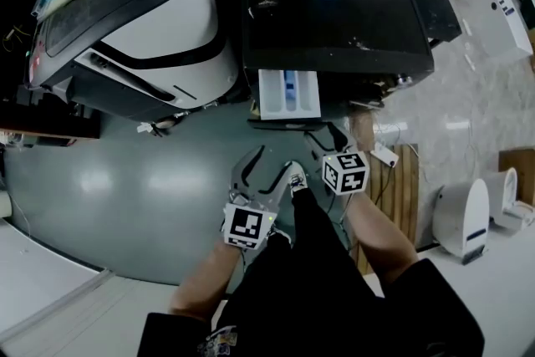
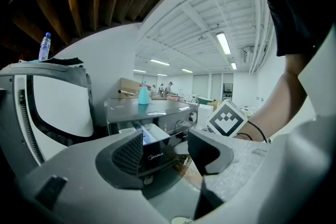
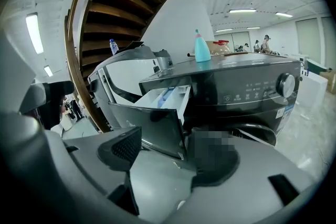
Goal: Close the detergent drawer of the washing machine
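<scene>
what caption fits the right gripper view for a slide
Right hand-held gripper, jaws open, aimed at the pulled-out detergent drawer of the washing machine

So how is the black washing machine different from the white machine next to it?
The black washing machine is dark and boxy; the white machine is mostly white with rounded sides. The black one's detergent drawer sticks out; no drawer shows on the white one. Both stand side by side.

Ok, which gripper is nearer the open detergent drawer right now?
Right. In the head view the right gripper sits just below the detergent drawer, slightly to its right; the left gripper hangs farther back and lower.
</scene>
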Tool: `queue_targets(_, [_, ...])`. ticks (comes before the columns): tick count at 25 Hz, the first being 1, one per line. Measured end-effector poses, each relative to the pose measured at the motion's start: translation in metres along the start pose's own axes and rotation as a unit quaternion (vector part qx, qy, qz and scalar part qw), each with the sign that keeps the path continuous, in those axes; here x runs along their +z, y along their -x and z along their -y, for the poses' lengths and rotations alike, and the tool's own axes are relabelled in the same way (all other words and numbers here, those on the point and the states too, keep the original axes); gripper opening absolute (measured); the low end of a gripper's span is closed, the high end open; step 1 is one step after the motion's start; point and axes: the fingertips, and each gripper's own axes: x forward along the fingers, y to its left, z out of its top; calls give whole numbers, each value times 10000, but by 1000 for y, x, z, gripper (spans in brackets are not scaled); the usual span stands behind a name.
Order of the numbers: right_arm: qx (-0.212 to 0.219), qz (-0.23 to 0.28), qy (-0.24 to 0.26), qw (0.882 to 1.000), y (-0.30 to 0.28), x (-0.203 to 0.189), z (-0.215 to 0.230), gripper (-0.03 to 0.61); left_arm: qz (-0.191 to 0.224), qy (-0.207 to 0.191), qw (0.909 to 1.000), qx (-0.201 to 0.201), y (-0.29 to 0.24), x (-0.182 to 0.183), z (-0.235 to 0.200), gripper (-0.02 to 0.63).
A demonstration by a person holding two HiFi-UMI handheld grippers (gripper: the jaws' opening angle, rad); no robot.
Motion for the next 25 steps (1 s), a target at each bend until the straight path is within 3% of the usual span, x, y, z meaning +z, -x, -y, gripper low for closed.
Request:
queue_targets(9, [-5, -221, -501, 9985, -20, -17, 8, 230, -143, 92, 9998, -63, -19, -12, -1, 249])
queue_targets(25, [-39, -155, -563, 9983, -27, -11, 8, 219, -196, 202, 9996, -97, -27, -16, -2, 249])
